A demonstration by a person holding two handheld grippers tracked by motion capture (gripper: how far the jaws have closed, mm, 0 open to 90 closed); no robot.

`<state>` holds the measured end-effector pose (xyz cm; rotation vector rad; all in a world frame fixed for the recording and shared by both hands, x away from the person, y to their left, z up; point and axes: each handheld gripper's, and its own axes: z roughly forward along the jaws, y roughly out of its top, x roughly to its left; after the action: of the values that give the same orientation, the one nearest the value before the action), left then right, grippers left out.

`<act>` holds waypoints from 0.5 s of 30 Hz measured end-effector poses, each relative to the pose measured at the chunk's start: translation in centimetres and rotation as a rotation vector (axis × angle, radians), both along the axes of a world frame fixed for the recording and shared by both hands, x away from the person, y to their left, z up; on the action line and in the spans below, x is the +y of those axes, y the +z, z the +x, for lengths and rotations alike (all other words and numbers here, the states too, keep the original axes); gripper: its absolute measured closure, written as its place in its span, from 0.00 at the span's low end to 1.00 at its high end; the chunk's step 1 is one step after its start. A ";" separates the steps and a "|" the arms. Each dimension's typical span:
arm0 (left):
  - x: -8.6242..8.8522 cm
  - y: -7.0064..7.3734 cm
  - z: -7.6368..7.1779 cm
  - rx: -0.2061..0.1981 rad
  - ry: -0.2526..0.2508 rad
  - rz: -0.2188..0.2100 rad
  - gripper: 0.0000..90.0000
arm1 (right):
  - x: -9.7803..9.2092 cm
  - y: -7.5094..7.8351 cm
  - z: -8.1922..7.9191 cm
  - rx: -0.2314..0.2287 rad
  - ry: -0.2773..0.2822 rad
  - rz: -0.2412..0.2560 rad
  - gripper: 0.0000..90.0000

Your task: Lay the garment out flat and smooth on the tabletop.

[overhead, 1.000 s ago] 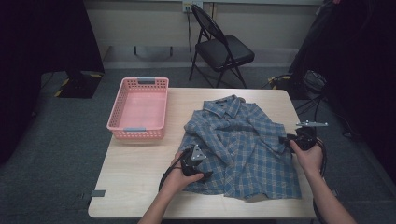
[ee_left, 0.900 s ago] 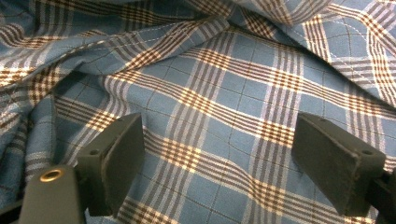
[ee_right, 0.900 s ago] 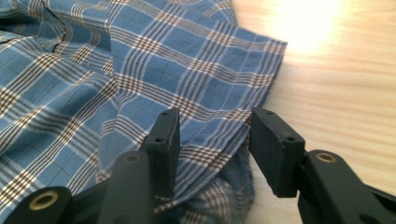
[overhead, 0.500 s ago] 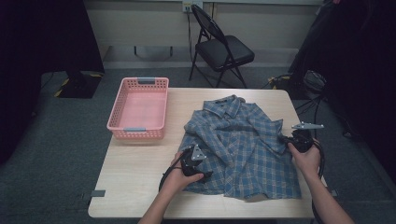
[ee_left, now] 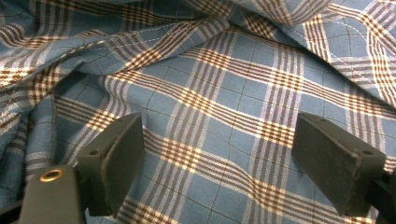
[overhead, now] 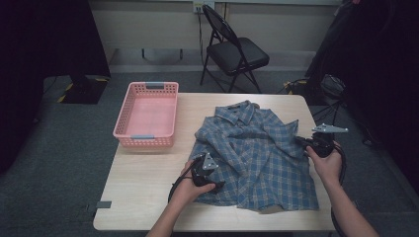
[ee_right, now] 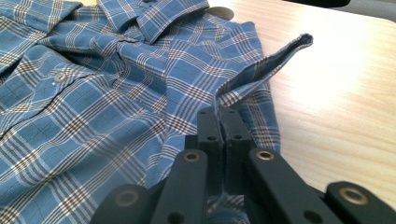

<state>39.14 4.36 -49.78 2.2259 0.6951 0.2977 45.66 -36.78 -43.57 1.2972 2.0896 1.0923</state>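
A blue plaid shirt (overhead: 254, 158) lies spread and rumpled over the right half of the pale wooden worktop (overhead: 143, 182), collar pointing toward the far edge. The person's right claw (overhead: 302, 141) sits at the shirt's right edge. In the right gripper view its two black jaws are pressed together on a fold of the shirt's (ee_right: 116, 102) edge, and the pinched cloth rises from the jaws in a raised ridge that runs out over the bare worktop (ee_right: 336, 93). The left claw (overhead: 218, 184) rests on the shirt's near left part, held in the person's left hand (overhead: 190, 187). In the left gripper view its jaws stand wide apart with nothing between them, and the plaid cloth (ee_left: 219, 93) lies wrinkled just beyond them. A pink basket (overhead: 146, 141) stands on the worktop's far left part, beside the shirt but not touching it. Behind the worktop a black folding chair (overhead: 232, 49) stands on the grey floor.
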 end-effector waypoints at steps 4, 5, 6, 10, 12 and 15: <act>0.0 0.0 0.0 0.000 0.000 0.000 0.19 | -0.3 0.5 0.0 -0.016 -0.001 -0.008 0.98; 0.0 0.0 0.0 0.000 0.000 0.000 0.19 | -0.4 0.6 -0.1 -0.023 -0.003 -0.008 0.98; 0.0 0.0 0.0 0.000 0.000 0.000 0.19 | -0.5 0.8 -0.1 -0.026 -0.001 -0.005 0.98; 0.0 0.0 0.0 0.000 0.000 0.000 0.19 | -0.8 1.4 -0.1 -0.053 -0.010 -0.003 0.98; 0.0 0.0 0.0 0.000 0.000 0.000 0.19 | -1.0 1.7 0.0 -0.055 -0.013 0.008 0.98; 0.0 0.0 0.0 0.000 0.000 0.000 0.19 | -1.3 2.0 0.0 -0.064 -0.019 0.018 0.98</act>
<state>39.14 4.37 -49.78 2.2261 0.6949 0.2976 45.66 -38.06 -41.59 1.2711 2.0213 1.1322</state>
